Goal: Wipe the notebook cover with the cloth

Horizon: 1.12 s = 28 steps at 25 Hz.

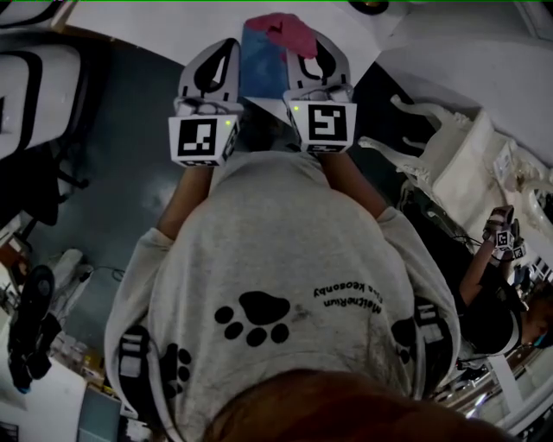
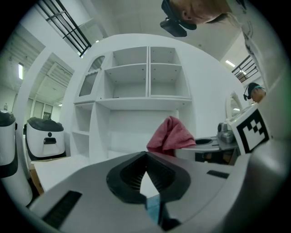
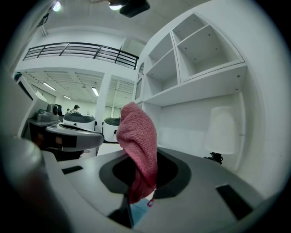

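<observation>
Notebook (image 1: 262, 67), blue, is lying on the white table (image 1: 155, 26) between both grippers, with white shelving (image 2: 148, 98) behind. Right gripper (image 1: 313, 53) is pinching the pink cloth (image 1: 289, 30) over its far end; left gripper (image 2: 146, 157) is hovering with its jaws together, empty.

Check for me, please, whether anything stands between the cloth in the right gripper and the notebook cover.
Nothing visible does. The cloth hangs pinched in the jaws of the right gripper, and the blue notebook lies just below it. No other object shows between the two in the head view or the right gripper view.
</observation>
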Available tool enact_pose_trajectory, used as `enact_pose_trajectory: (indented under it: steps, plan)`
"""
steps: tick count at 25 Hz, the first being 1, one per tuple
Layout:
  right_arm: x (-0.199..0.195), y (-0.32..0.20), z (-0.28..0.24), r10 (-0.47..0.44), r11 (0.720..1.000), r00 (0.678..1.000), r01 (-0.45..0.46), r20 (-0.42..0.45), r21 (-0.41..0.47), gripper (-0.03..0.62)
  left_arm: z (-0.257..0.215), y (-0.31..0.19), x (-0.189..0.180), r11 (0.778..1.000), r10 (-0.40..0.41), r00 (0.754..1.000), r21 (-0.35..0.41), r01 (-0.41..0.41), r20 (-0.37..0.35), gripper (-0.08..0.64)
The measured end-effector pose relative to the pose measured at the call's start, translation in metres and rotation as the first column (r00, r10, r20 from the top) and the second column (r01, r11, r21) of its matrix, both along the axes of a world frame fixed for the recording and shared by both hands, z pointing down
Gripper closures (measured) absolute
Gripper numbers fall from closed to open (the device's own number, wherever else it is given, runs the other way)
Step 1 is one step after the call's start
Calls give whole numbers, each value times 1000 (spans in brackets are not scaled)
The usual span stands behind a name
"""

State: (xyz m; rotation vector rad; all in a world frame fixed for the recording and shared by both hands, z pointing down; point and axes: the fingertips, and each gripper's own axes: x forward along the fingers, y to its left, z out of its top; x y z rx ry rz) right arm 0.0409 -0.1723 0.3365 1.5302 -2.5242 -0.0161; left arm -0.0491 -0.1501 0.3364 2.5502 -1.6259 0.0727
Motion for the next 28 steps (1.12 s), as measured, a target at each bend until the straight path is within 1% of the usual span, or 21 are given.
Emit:
enact_pose_trajectory:
  steps: [4,9,12,15,19,23,26,28]
  plan:
    - [-1,-8,14,-10,1000,1000,9,-17,-5,517,16,-5,0,1000,9,1000,-7,-9,9,549]
    - [0,-18,34,-18,999,999,16,-37,-37,517,37,-11,3,999,24,999,-25,-24,28,549]
    - [1,-27,49,-31,998,998,28,-59,-57,517,48,-18,6,999,23,999,-48,-22,26,549]
    - [1,-33,63,-47,996,996,41,-80,-75,517,62,-21,7,998,29,999,-63,-26,45,549]
    - [-5,-44,81,-69,994,993,59,-99,-95,517,80,-28,4,995,36,999,-97,-31,40,549]
    - [0,-51,99,-95,987,987,77,-133,-138,517,94,-33,14,991,38,999,-129,-34,32,549]
    - [2,-54,116,-118,980,980,89,-159,-180,517,107,-35,18,987,51,997,-155,-42,53,549]
    - [-4,-57,128,-137,972,974,98,-180,-212,517,116,-38,13,983,58,997,-176,-47,58,549]
